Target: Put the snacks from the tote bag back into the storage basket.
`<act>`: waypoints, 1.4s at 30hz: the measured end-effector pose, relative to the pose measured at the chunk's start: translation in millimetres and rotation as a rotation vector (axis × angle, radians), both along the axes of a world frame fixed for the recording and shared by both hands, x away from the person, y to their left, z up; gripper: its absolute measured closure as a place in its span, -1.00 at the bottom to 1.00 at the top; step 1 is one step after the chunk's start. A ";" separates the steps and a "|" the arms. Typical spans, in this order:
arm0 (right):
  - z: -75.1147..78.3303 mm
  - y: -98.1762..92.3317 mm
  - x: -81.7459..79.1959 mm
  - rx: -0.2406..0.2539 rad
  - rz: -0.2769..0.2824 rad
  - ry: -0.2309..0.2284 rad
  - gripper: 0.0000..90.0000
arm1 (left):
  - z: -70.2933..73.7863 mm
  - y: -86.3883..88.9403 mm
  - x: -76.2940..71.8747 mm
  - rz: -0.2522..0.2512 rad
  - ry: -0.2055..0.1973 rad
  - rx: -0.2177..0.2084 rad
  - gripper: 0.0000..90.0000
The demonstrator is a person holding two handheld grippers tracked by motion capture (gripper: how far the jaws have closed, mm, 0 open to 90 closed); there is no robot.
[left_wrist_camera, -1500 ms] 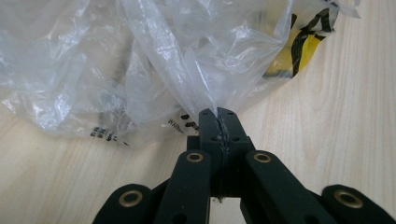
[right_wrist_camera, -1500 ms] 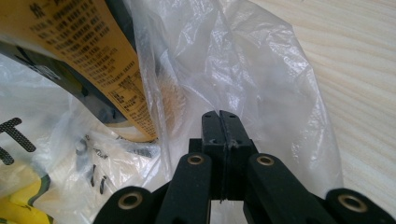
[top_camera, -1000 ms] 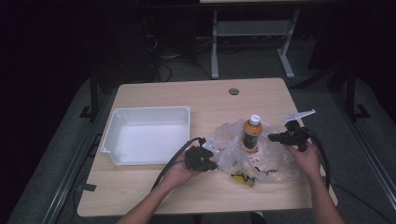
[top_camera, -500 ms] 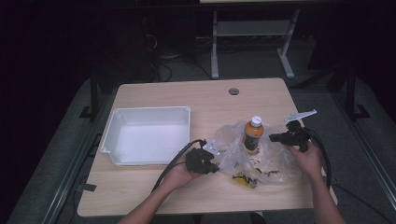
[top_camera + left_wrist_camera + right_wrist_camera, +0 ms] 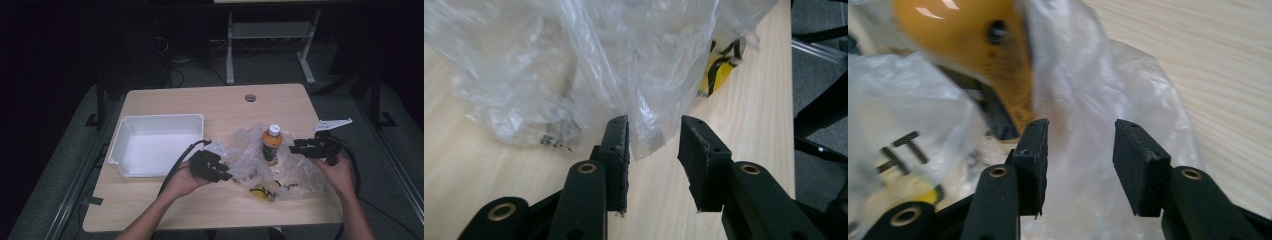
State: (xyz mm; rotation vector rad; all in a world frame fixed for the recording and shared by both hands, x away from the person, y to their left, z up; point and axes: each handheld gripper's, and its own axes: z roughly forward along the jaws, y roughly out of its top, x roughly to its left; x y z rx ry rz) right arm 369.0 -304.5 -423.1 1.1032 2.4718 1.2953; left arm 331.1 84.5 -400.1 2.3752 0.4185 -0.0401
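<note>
A crumpled clear plastic bag (image 5: pixel 250 155) lies on the wooden table. An orange bottle (image 5: pixel 271 142) with a white cap stands upright in it, and a yellow packet (image 5: pixel 265 192) sits at its near edge. My left gripper (image 5: pixel 227 176) is at the bag's left side. In the left gripper view it (image 5: pixel 654 125) is open, with a fold of the bag (image 5: pixel 644 100) hanging between the jaws and the yellow packet (image 5: pixel 719 70) beyond. My right gripper (image 5: pixel 292 148) is just right of the bottle. It (image 5: pixel 1080 127) is open over bag film (image 5: pixel 1108 80), with the orange bottle (image 5: pixel 973 45) close at the upper left.
A white tray (image 5: pixel 125 135) stands on the left half of the table, just left of my left hand. A round cable hole (image 5: pixel 250 97) is near the far edge. Beyond the table are a metal frame (image 5: pixel 230 45) and dark floor.
Almost nothing differs. My right gripper has edged slightly left toward the bottle, and my left hand has stayed at the bag's edge.
</note>
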 end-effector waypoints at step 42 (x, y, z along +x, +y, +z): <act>-17.8 16.8 17.5 -0.041 0.040 0.025 0.99 | -12.7 -77.4 58.4 0.185 -0.064 0.092 1.00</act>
